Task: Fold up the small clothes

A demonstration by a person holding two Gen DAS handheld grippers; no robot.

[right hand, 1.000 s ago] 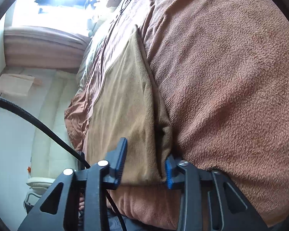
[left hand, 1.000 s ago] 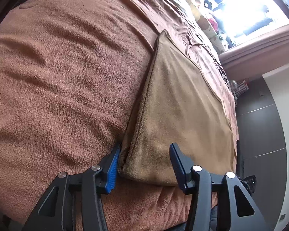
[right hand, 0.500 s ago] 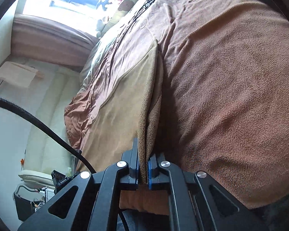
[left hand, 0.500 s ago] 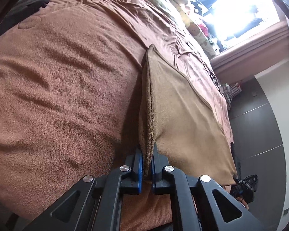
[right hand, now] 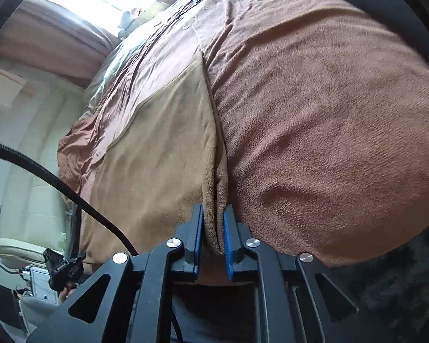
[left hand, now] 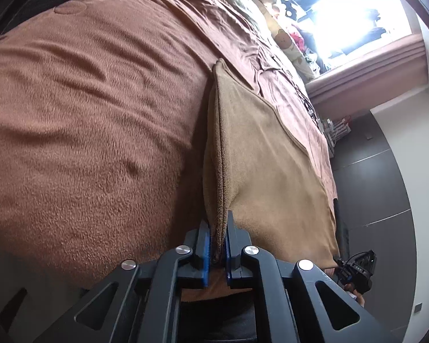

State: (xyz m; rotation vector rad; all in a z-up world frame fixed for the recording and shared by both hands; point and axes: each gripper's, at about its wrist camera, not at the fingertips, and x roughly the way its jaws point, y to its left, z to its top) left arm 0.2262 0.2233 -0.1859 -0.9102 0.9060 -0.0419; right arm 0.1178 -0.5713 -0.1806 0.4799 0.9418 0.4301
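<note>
The tan cloth (left hand: 266, 154) lies on the bed, over a brown fleece blanket (left hand: 94, 131), its near edge pinched up at both corners. The left claw (left hand: 216, 245) is clamped tight on one corner. The right claw (right hand: 213, 231) has just been easing wider, the folded corner between its pads. A black cable (right hand: 57, 183) crosses beside it; patterned pillows (left hand: 283, 31) sit by the bright window (left hand: 354, 14).

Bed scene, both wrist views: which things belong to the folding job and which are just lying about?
Job:
- tan cloth
- left claw, shut on its near edge
- right claw, pinching the same cloth, its jaws having just been opening

Lying about:
- brown blanket
- patterned pillows
- black cable
</note>
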